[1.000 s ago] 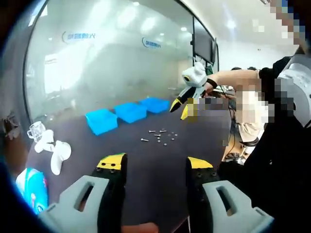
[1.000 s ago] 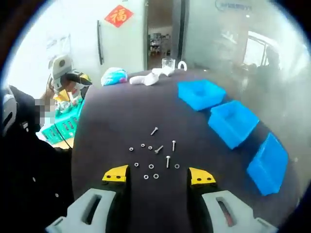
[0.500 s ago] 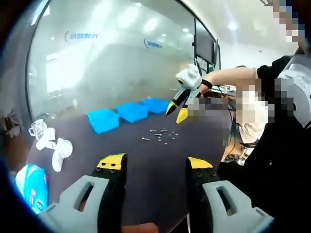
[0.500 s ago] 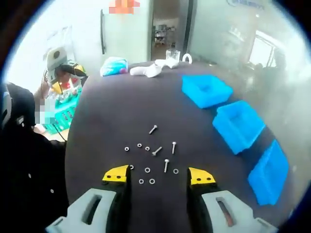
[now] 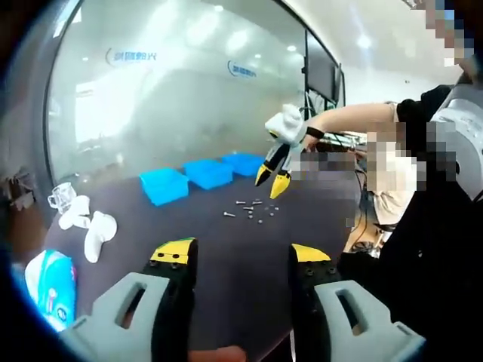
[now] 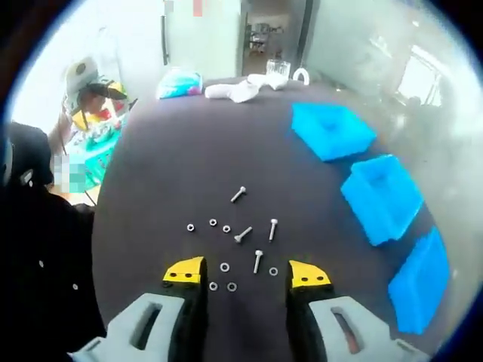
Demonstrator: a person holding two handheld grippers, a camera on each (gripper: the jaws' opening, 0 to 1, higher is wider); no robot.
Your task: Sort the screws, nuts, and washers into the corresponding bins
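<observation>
Screws (image 6: 256, 261), nuts and washers (image 6: 224, 267): scattered loose on the dark table (image 6: 166, 173), well apart from three blue bins (image 6: 381, 197) in a row. Right gripper (image 6: 238, 273): jaws spread, empty, just above the hardware. Left gripper (image 5: 240, 253): jaws parted, holding nothing, near the table's edge.

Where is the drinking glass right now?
In the right gripper view, the drinking glass stands at the far edge of the dark table, beside some crumpled white cloths and beyond the three blue bins.
</observation>
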